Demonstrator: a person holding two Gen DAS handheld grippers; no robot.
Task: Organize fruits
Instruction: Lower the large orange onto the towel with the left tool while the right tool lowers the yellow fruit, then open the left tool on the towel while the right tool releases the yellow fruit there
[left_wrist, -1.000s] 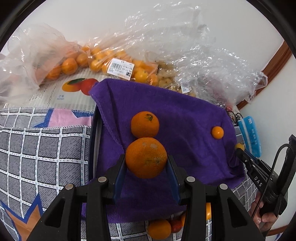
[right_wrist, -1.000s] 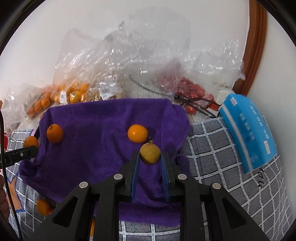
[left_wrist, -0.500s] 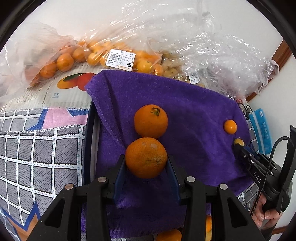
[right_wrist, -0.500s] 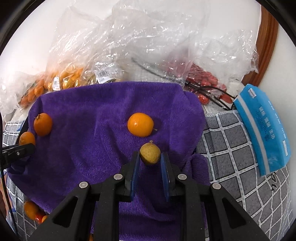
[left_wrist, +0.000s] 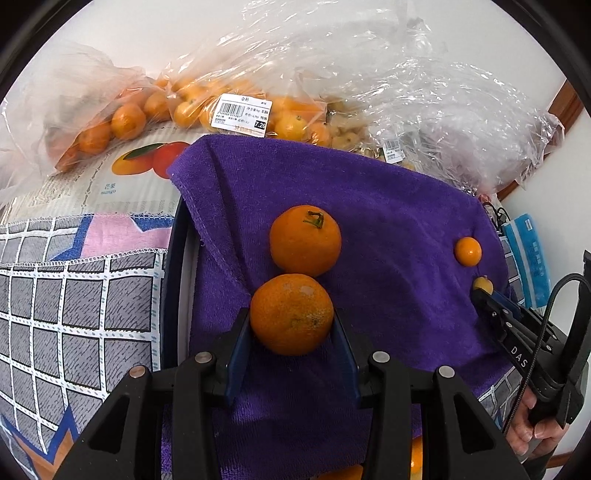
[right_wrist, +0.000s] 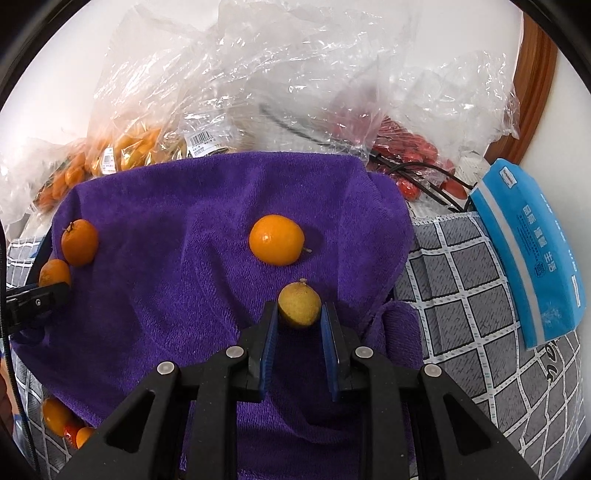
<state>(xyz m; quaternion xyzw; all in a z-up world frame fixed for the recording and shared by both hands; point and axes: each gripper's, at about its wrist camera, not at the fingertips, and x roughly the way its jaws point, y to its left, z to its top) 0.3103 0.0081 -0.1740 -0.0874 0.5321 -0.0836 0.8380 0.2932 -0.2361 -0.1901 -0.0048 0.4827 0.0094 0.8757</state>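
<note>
My left gripper (left_wrist: 291, 321) is shut on a large orange (left_wrist: 291, 314), held just in front of a second orange with a stem (left_wrist: 305, 240) that lies on the purple towel (left_wrist: 388, 229). My right gripper (right_wrist: 299, 314) is shut on a small yellow-brown fruit (right_wrist: 299, 303) over the towel (right_wrist: 177, 258), near a small round orange (right_wrist: 276, 240). The left view shows the right gripper (left_wrist: 484, 291) with its fruit (left_wrist: 482, 284) beside that small orange (left_wrist: 467, 251). The right view shows the left gripper (right_wrist: 44, 295) with its orange (right_wrist: 54, 272) at the towel's left edge, next to the stemmed orange (right_wrist: 79, 242).
Clear plastic bags of oranges (left_wrist: 177, 107) and small red fruit (right_wrist: 410, 147) lie behind the towel. A blue packet (right_wrist: 532, 251) rests on the checked cloth (right_wrist: 465, 288) at right. A few loose fruits (right_wrist: 59, 417) sit off the towel's near-left corner.
Both grippers have moved forward over the towel with their fruit. The left one's orange now sits close to the stemmed orange; the right one's fruit is nearer the small orange.
</note>
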